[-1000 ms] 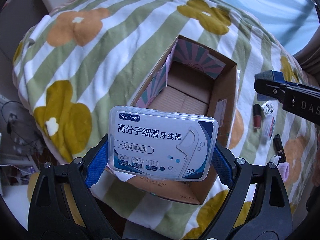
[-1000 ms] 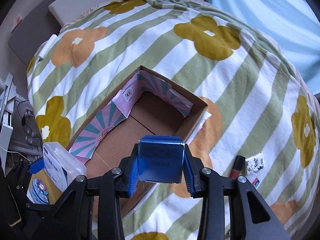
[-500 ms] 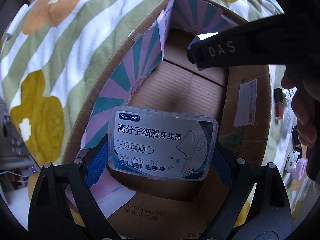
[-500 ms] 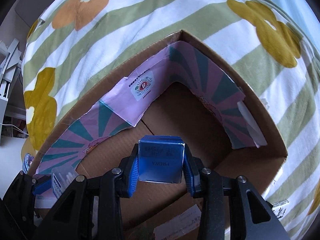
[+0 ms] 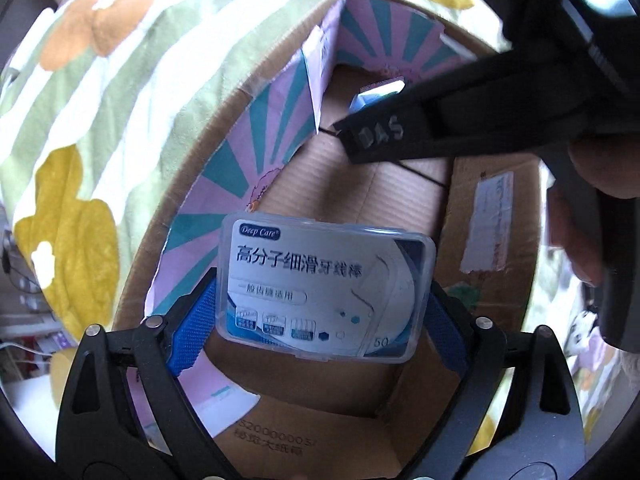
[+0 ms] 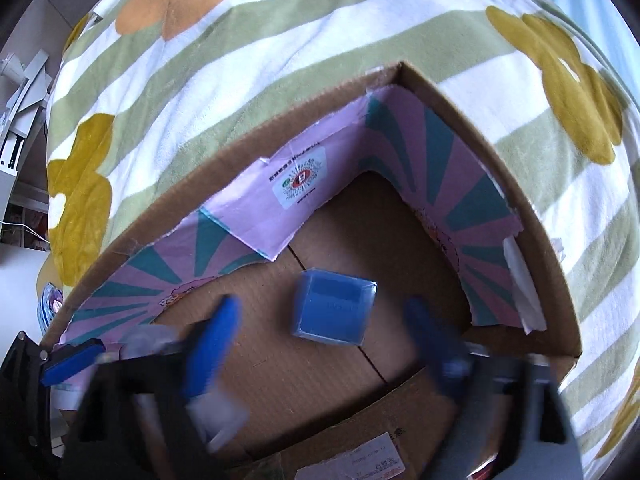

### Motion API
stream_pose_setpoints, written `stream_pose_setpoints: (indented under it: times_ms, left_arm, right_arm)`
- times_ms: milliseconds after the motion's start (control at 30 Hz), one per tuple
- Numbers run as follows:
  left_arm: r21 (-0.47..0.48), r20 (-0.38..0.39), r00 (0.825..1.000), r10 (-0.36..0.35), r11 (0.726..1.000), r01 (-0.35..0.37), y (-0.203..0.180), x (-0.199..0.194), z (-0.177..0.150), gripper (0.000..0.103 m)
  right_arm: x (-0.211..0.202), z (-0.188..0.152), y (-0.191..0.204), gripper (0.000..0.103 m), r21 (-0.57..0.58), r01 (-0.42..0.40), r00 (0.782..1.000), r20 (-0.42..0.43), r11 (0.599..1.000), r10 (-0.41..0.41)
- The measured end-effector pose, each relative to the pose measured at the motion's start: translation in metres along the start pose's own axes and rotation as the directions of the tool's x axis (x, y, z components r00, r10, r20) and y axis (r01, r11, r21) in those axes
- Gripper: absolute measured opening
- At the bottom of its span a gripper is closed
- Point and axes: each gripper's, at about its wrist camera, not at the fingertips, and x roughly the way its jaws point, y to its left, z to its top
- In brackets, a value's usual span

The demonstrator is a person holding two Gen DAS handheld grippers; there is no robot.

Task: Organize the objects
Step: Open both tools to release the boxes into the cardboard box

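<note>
My left gripper [image 5: 320, 320] is shut on a clear plastic floss-pick case [image 5: 324, 292] with a blue and white label, held over the near end of an open cardboard box [image 5: 492, 216]. My right gripper [image 6: 320, 344] is open, its blue pads blurred, inside the same box [image 6: 472, 104]. A small blue box [image 6: 334, 306] lies free on the cardboard floor between and just beyond the right fingers. The right gripper's black finger [image 5: 400, 136] crosses the left wrist view, with the blue box [image 5: 376, 94] partly hidden behind it.
The box sits on a bed blanket [image 6: 280, 40] with green stripes and yellow and orange flowers. Pink and teal paper [image 6: 296, 184] lines the box's inner walls. A hand [image 5: 592, 200] holds the right gripper. Shelving and cables [image 6: 16, 92] stand off the bed's left.
The right gripper opened and let the small blue box drop onto the box floor. The left gripper moved slightly further in over the box, still holding the floss case.
</note>
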Motion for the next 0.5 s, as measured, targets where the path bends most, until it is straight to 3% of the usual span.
stream_pose_setpoints:
  times_ms: [33, 500]
  left_arm:
    - [-0.016, 0.011, 1.0, -0.005, 1.0, 0.006, 0.001, -0.003, 0.0, 0.103]
    - [-0.039, 0.032, 0.999, -0.017, 0.999, 0.018, 0.01, -0.023, 0.011, 0.103]
  right_arm:
    - [-0.002, 0.0, -0.001, 0.102, -0.003, -0.013, 1.0, 0.011, 1.0, 0.013]
    - [-0.034, 0.002, 0.005, 0.102, 0.004, -0.043, 0.999, 0.033, 0.999, 0.043]
